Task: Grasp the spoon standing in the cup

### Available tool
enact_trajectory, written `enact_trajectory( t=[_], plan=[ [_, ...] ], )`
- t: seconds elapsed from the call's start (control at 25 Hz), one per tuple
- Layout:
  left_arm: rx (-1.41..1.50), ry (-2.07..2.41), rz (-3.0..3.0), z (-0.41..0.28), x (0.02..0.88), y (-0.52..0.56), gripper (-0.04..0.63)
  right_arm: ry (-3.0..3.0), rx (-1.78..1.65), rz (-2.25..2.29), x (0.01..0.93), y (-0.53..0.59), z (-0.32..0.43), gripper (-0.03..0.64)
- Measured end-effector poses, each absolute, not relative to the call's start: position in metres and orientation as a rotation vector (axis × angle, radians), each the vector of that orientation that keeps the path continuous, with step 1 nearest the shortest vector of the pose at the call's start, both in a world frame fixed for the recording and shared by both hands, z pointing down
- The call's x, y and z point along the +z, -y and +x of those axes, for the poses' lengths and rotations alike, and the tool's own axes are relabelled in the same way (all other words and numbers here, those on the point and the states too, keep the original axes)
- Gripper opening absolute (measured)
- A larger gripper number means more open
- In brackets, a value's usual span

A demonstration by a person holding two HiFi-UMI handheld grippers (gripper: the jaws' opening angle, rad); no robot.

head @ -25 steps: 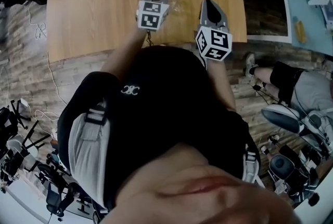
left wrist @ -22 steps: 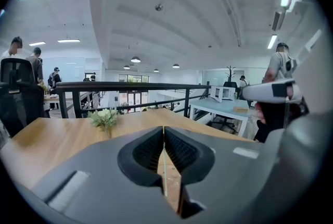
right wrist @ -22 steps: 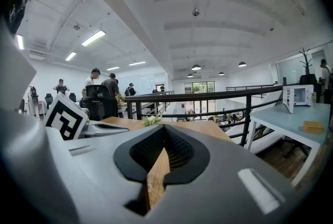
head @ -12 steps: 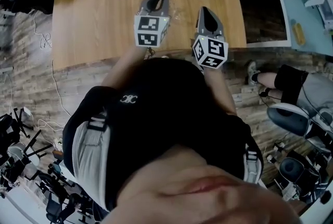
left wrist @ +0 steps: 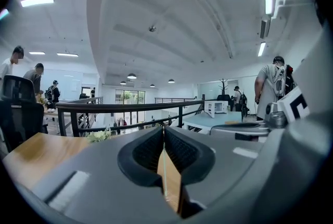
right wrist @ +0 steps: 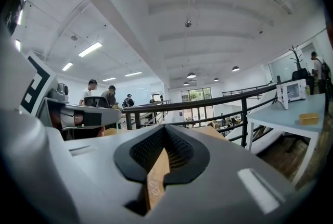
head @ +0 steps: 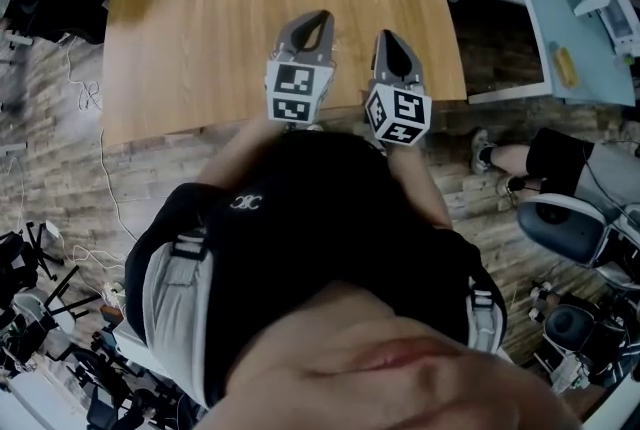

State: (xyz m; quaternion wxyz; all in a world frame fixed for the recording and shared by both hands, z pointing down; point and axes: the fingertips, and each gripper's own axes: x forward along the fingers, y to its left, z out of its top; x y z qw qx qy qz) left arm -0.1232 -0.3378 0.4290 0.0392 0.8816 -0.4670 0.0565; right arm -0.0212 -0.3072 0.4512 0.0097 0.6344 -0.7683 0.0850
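Left gripper point(head: 316, 18) and right gripper point(head: 390, 38) are held empty, fingers point(left wrist: 145, 151) pressed together; no spoon is seen, so one pair should be opened first.

- Bright, even indoor light from ceiling strip lights point(left wrist: 37, 0), blown out to white glare
- Both gripper views bulge fisheye-style, corners vignetted black
- Left gripper point(left wrist: 164, 129) evenly lit, near body soft
- Floor point(head: 60, 138) dimmer than the wooden table point(head: 200, 38)
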Motion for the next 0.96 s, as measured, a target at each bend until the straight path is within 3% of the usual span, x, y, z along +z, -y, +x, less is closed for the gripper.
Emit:
enact_trajectory(
  t=[0.96],
  plan=[
    [0.198,1.464,2.648,-0.095,0.457,0.341,0.017,2.446,0.303,1.906,0.458,0.305,0.008,-0.003]
  ],
)
